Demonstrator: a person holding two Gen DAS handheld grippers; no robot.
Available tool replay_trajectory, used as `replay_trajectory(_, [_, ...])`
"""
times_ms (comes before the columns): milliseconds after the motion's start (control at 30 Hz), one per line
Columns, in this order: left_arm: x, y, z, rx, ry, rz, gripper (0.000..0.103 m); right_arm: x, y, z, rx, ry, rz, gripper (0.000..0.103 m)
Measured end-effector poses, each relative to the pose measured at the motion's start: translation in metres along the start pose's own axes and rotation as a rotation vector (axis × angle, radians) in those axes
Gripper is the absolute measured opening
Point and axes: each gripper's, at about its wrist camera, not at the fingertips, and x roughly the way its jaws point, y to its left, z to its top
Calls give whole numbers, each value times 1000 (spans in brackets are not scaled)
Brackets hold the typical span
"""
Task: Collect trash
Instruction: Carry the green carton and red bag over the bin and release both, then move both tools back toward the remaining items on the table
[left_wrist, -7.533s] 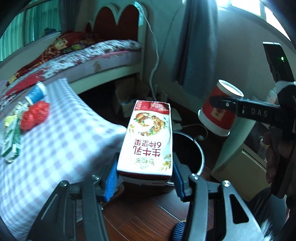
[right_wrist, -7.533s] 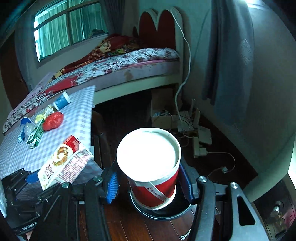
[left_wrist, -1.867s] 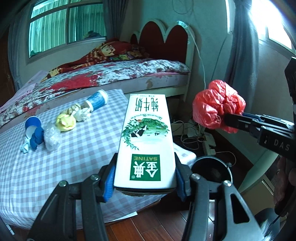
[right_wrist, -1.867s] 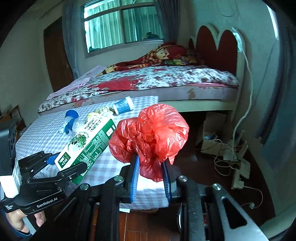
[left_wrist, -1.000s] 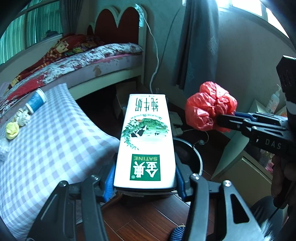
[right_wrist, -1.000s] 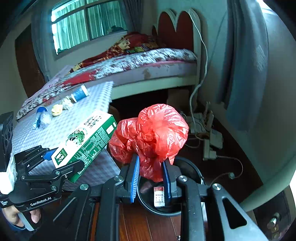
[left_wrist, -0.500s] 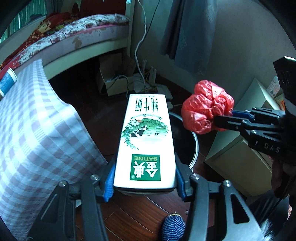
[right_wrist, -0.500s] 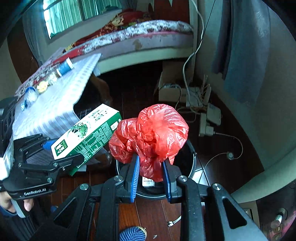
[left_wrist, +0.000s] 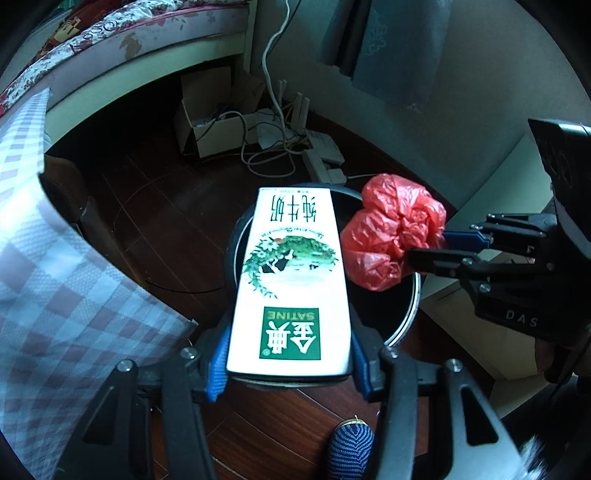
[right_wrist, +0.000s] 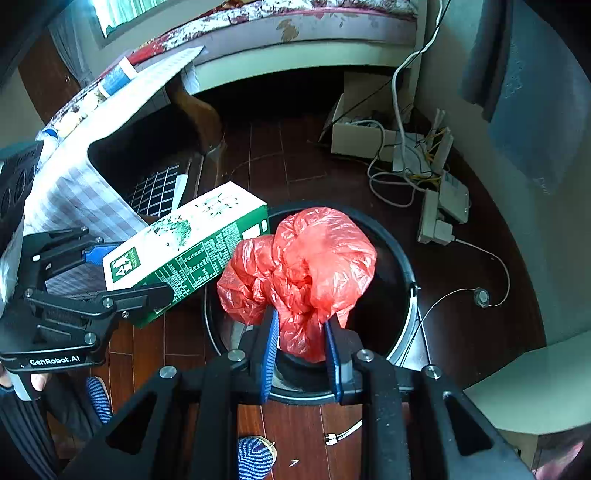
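Note:
My left gripper is shut on a white and green milk carton, which points forward and down over the black trash bin. My right gripper is shut on a crumpled red plastic bag that hangs above the open mouth of the bin. In the left wrist view the red bag and the right gripper sit just right of the carton. In the right wrist view the carton and the left gripper are at the left, with the carton's far end over the bin rim.
A table with a checked cloth stands left of the bin. Cables, a power strip and a cardboard box lie on the dark wood floor beyond. A bed runs along the back. A pale cabinet is at the right. A striped slipper toe shows below.
Both grippers have come down and tilted further downward toward the bin, each keeping its hold. The bin now fills the middle of both views, and the table top has slid out to the left.

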Motion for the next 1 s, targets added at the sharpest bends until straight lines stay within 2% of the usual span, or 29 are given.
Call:
replay_trajectory(133, [9, 6, 1, -30, 7, -66, 56, 13, -1, 1, -16, 32, 14, 25])
replay_trajectory(167, [12, 8, -1, -30, 12, -67, 63, 18, -3, 2, -10, 45, 16, 26])
replay_trajectory(200, [16, 9, -2, -40, 26, -68, 70, 22, -6, 2, -3, 62, 7, 34])
replay_trajectory(233, [19, 11, -3, -56, 30, -59, 83, 26, -8, 2, -6, 73, -28, 62])
replay_trajectory(267, [21, 13, -5, -70, 34, -42, 89, 29, -9, 0, -14, 83, -63, 81])
replay_trajectory(300, [23, 13, -7, -75, 39, -18, 91, 31, -12, -3, -15, 90, -90, 99])
replay_trajectory(333, [23, 12, -10, -77, 35, 7, 91, 33, -15, -4, -5, 100, -110, 99])
replay_trajectory(433, [17, 10, -16, -82, -20, 69, 102, 33, -21, -7, 11, 123, -175, 102])
replay_trajectory(567, [5, 11, -22, -94, -72, 96, 102, 21, -20, -8, 19, 113, -205, 102])
replay_trajectory(833, [-14, 12, -25, -86, -82, 115, 102, -3, -10, -12, 24, 67, -209, 102])
replay_trajectory(1000, [-37, 12, -30, -93, -121, 127, 102, -20, 0, -15, 30, 42, -207, 102])
